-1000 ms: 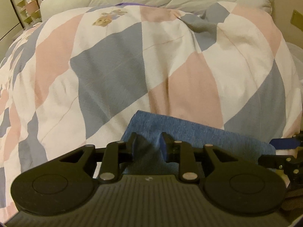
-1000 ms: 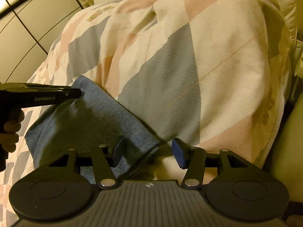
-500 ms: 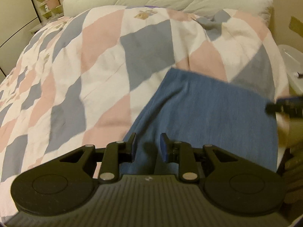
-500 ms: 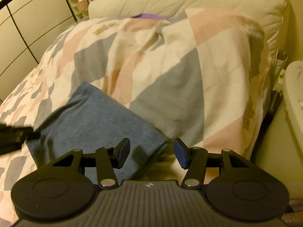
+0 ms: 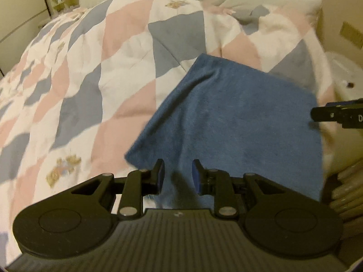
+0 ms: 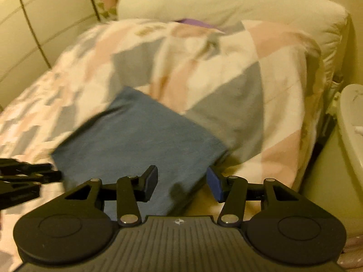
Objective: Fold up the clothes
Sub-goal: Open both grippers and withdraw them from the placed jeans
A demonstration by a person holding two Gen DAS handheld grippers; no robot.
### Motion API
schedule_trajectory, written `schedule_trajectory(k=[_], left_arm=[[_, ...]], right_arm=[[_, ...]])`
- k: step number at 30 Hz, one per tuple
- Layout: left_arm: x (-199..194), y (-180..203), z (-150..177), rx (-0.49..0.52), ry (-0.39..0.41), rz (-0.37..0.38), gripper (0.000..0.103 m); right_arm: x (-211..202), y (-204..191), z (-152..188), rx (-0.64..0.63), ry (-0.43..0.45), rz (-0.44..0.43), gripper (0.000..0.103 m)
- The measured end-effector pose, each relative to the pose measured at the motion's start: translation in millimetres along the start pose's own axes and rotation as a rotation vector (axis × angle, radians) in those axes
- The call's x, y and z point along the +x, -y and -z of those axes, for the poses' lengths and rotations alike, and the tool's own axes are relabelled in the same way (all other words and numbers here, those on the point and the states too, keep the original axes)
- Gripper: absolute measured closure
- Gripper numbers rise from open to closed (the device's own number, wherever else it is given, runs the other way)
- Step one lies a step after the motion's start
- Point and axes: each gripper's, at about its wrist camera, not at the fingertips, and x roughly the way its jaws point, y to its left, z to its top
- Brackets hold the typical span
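The left gripper (image 5: 177, 176) hangs low over the near edge of the blue cloth (image 5: 231, 122), its fingers (image 5: 158, 176) parted by a modest gap with fabric seen between them but neither pad pressing it, so it holds nothing; the right gripper (image 6: 181, 183) sits over the cloth's near right corner with its fingers (image 6: 150, 181) spread wider, likewise empty, the blue-padded one standing off past the cloth's edge above the duvet; each tool shows at the rim of the other's view, the right gripper's dark tip (image 5: 338, 115) just beside the cloth's right edge, the left one (image 6: 25, 176) a blurred black shape at the cloth's left corner; the blue cloth (image 6: 140, 136) lies flat and folded into a rough rectangle on the duvet (image 5: 90, 79) at the near right part of the bed, its long axis running from the near edge away toward the pillow end and leaning a little to the left, its far corner pointing up the bed; a soft crease runs along it near the left side; the duvet is a diamond pattern of pink, grey-blue and white with small bear prints; past it a pale pillow (image 6: 226, 6) lies across the head of the bed; cream cupboard doors (image 6: 34, 34) stand to the left; a white rounded object (image 6: 351, 124) sits by the bed's right side, too little of it visible to tell what it is.
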Motion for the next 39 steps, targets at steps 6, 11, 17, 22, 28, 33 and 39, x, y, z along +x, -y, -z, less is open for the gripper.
schedule_trajectory(k=[6, 11, 17, 22, 28, 33, 39], left_arm=[[17.8, 15.5, 41.1, -0.061, -0.143, 0.028, 0.080], [11.3, 11.9, 46.4, -0.157, -0.301, -0.054, 0.080], [-64.3, -0.7, 37.1, -0.267, -0.307, -0.063, 0.067], [-122.4, -4.4, 32.2, -0.294, -0.288, -0.072, 0.063], [-167.2, -4.4, 20.3, -0.318, -0.257, -0.119, 0.062], [-187.9, 8.7, -1.3, -0.323, -0.204, -0.153, 0.059], [-192.7, 35.4, -28.0, -0.356, -0.173, -0.216, 0.059]], right_arm=[[29.1, -15.2, 41.4, -0.018, -0.165, -0.011, 0.052], [2.3, -20.4, 34.0, 0.052, -0.167, -0.026, 0.053], [-54.2, -27.9, 46.0, 0.124, -0.227, -0.071, 0.048], [-95.4, -38.7, 45.6, 0.114, -0.258, -0.103, 0.041], [-130.1, -40.0, 14.0, 0.076, -0.178, -0.111, 0.033], [-138.2, -30.9, -12.6, 0.050, -0.140, -0.150, 0.030], [-130.0, -7.9, -38.4, -0.031, -0.166, -0.227, 0.030]])
